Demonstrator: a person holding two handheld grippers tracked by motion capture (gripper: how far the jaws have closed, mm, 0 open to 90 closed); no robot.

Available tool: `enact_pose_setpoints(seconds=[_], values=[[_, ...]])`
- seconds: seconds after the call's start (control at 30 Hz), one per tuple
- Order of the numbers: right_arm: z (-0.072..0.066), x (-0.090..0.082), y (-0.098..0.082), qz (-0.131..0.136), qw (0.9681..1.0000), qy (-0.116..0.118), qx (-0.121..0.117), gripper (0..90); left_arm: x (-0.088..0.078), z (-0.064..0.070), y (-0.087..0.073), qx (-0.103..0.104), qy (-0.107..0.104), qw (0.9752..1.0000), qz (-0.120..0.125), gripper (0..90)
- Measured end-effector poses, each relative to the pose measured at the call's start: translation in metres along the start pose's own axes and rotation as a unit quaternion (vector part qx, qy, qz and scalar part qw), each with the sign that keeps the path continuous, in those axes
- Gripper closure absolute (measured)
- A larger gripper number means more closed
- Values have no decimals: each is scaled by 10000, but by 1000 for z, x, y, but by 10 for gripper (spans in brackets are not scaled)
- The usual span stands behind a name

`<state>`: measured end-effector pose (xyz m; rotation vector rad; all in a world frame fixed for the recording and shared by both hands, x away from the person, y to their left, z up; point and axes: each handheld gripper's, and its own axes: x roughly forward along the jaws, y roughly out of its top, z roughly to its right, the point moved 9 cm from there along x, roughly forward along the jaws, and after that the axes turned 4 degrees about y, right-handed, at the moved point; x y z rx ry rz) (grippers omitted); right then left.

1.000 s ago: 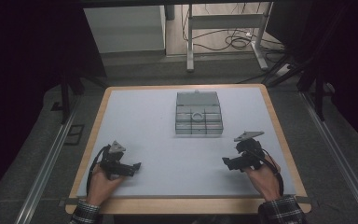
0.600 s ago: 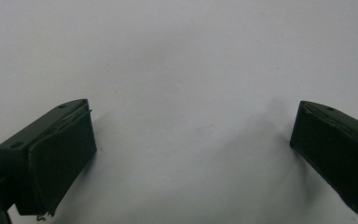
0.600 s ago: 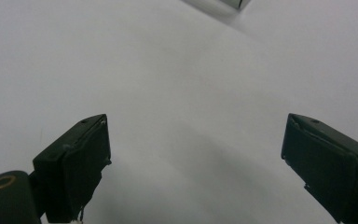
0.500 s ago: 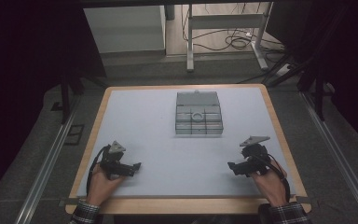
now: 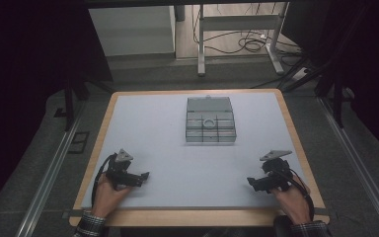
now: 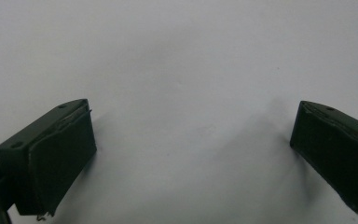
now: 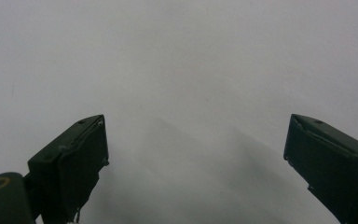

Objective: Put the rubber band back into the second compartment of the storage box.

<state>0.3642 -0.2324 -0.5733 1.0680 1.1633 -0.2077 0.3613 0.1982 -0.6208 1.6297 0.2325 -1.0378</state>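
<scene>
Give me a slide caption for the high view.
Two open tools, left tool and right tool, rest near the table's front edge, compartment box beyond.

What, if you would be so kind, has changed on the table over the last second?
The right gripper has drawn back toward the person's edge of the table and slightly outward; its jaws stand wide apart over bare tabletop, holding nothing. The left gripper stays where it was near the front left, open and empty. The compartment box has not moved.
</scene>
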Motion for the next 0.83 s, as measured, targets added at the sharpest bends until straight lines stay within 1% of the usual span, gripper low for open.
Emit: enact_pose_setpoints(seconds=[0.27, 0.5, 0.53, 0.6, 0.63, 0.83], values=[[4, 1, -13, -104, 9999, -12, 16, 60, 0, 0, 0, 1, 0, 10000, -1, 0], [5, 4, -24, -333, 9994, -102, -53, 53, 0, 0, 0, 0, 1, 10000, -2, 0], [5, 4, -24, -333, 9994, -102, -53, 53, 0, 0, 0, -1, 0, 10000, -1, 0], [6, 5, -25, -289, 9995, 2, 86, 44, 0, 0, 0, -1, -1, 10000, -1, 0], [6, 5, -26, -254, 9996, 59, 44, 28, 0, 0, 0, 0, 0, 10000, -3, 0], [6, 6, -26, -225, 9997, 37, 44, 21, 0, 0, 0, 9, 1, 10000, -7, 0]])
